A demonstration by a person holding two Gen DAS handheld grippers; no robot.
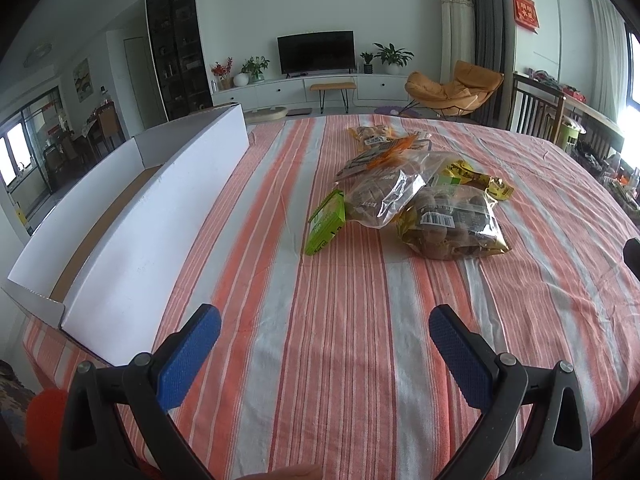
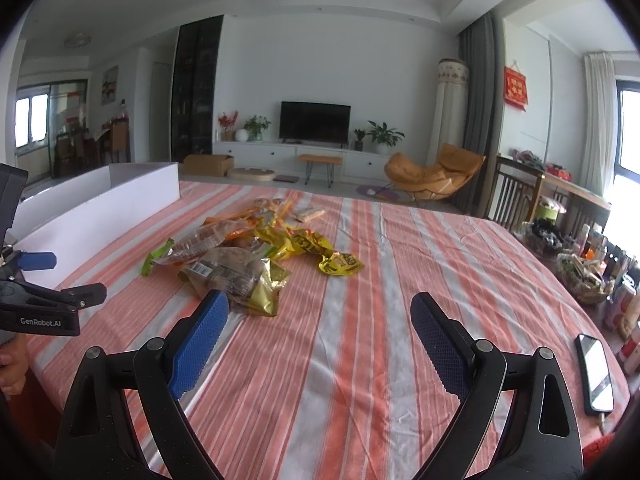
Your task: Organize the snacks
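Crinkly plastic snack bags [image 1: 416,200] are piled mid-table on the striped cloth [image 1: 320,340], right of the white box [image 1: 132,240]. Light, slippery stuff, so I'd pinch a sealed edge. Left gripper [image 1: 324,360] and right gripper [image 2: 320,344] both gape wide, holding nothing.

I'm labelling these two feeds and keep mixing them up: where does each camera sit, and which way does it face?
Left wrist: on the left gripper, jaws open, facing across the striped tablecloth at the snack pile, white box alongside.
Right wrist: on the right gripper, jaws open, same direction; the left gripper and phone show at its edges.
Shared: snacks, box, television.
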